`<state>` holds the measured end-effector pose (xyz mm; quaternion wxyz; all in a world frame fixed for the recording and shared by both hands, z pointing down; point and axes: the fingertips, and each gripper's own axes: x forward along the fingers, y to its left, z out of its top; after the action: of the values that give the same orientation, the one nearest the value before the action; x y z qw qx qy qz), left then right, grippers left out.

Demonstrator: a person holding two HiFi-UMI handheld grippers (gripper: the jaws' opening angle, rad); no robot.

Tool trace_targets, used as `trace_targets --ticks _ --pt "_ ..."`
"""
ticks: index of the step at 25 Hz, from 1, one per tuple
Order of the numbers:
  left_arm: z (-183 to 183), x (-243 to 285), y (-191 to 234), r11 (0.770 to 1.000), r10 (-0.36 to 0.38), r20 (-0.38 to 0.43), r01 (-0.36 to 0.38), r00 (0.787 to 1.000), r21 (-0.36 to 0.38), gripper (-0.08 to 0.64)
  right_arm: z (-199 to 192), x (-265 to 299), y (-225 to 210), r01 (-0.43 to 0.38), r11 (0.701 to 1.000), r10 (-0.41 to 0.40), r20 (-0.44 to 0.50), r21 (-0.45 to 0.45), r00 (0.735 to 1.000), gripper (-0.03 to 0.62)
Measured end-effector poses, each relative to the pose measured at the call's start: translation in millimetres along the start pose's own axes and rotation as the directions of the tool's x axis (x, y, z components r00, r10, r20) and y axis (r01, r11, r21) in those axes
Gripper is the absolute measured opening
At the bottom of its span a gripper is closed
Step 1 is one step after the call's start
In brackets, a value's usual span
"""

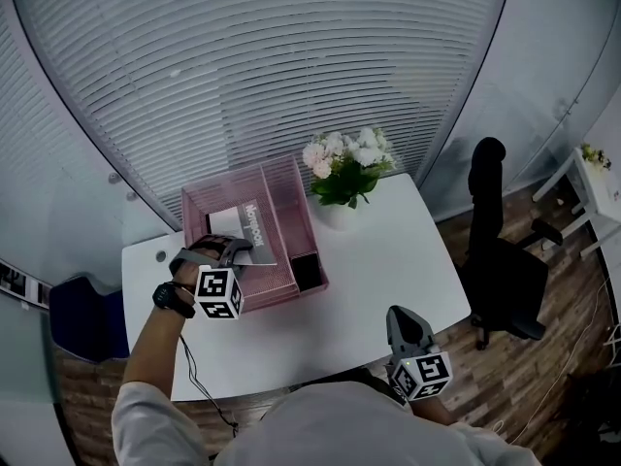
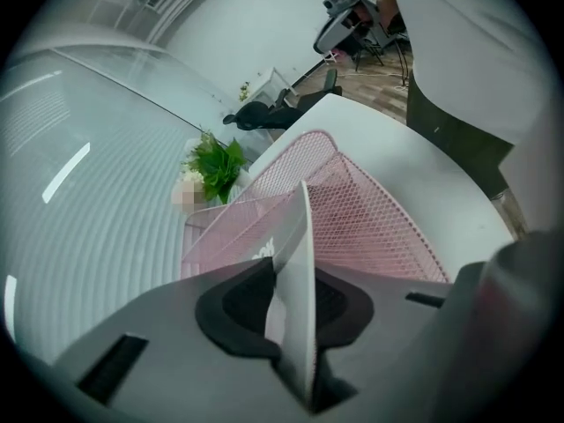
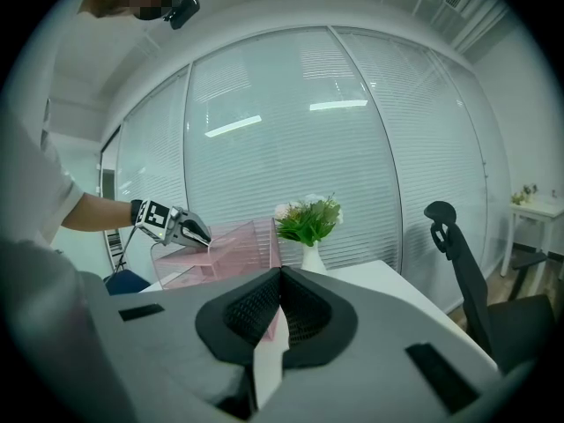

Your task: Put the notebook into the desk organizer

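The pink mesh desk organizer [image 1: 283,194] stands at the back left of the white table [image 1: 388,260]. A grey notebook [image 1: 245,226] with white print lies flat in its upper tray. My left gripper [image 1: 243,249] is at the notebook's near edge. In the left gripper view the notebook [image 2: 301,254] runs edge-on between the jaws, over the organizer [image 2: 370,218]. The pads stand slightly apart from it, so this gripper is open. My right gripper [image 1: 406,318] hovers by the table's front edge, shut and empty, its pads meeting [image 3: 280,276].
A white vase of flowers [image 1: 342,178] stands right behind the organizer. A black office chair [image 1: 500,250] is to the table's right and a blue seat [image 1: 82,318] to its left. A dark item [image 1: 308,272] sits in the organizer's front slot. Window blinds close off the back.
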<state>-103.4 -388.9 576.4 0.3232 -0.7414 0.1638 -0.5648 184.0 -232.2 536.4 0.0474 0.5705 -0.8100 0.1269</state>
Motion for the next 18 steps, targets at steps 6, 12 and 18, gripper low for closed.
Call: trace_targets --ticks 6,12,18 --pt "-5 0 -4 0.996 -0.079 0.003 0.079 0.997 -0.052 0.14 2 5 4 0.006 1.0 -0.006 -0.004 0.002 1.0 0.014" --pt "-5 -5 -8 0.974 -0.163 0.05 0.169 0.985 -0.148 0.235 1 9 10 0.002 1.0 -0.002 0.001 -0.002 1.0 0.014" --pt "1 -15 -19 0.935 -0.272 0.096 0.286 0.958 -0.211 0.337 2 11 11 -0.003 1.0 0.003 0.004 -0.003 1.0 0.014"
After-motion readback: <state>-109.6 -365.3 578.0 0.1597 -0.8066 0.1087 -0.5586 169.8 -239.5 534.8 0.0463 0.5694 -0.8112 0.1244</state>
